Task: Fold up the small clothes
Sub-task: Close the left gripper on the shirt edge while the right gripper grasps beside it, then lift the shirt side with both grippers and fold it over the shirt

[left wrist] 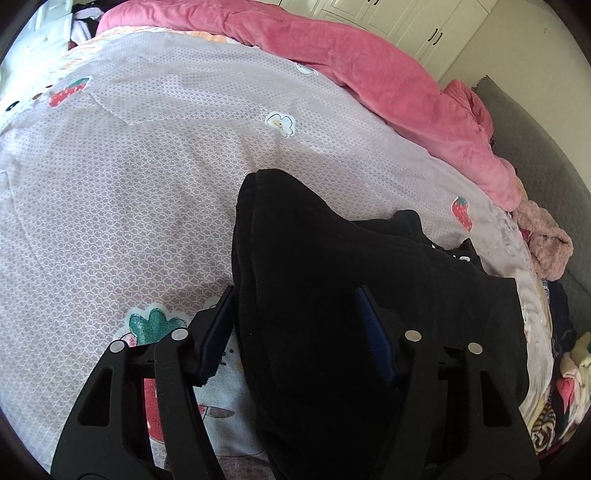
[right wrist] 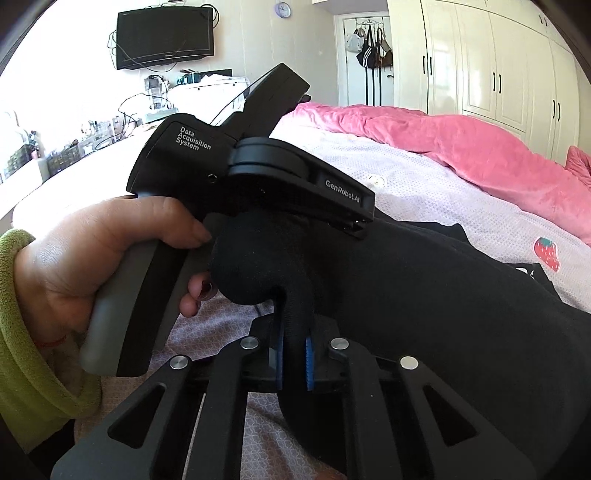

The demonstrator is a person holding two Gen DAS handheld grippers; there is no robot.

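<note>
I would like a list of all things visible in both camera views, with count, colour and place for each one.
garment: 1, black, on the bedsheet, between both grippers
bedsheet: 1, lilac with strawberry prints, covering the bed
blanket: 1, pink, bunched along the far side of the bed
clothes pile: 1, mixed colours, at the right bed edge
wardrobe: 1, white, against the far wall
television: 1, black, on the wall
clock: 1, purple, high on the wall
bags: several, dark, hanging on the door
left hand-held gripper: open, fingers astride the garment
right hand-held gripper: shut on the garment
left hand: holding the left gripper handle, green sleeve
</note>
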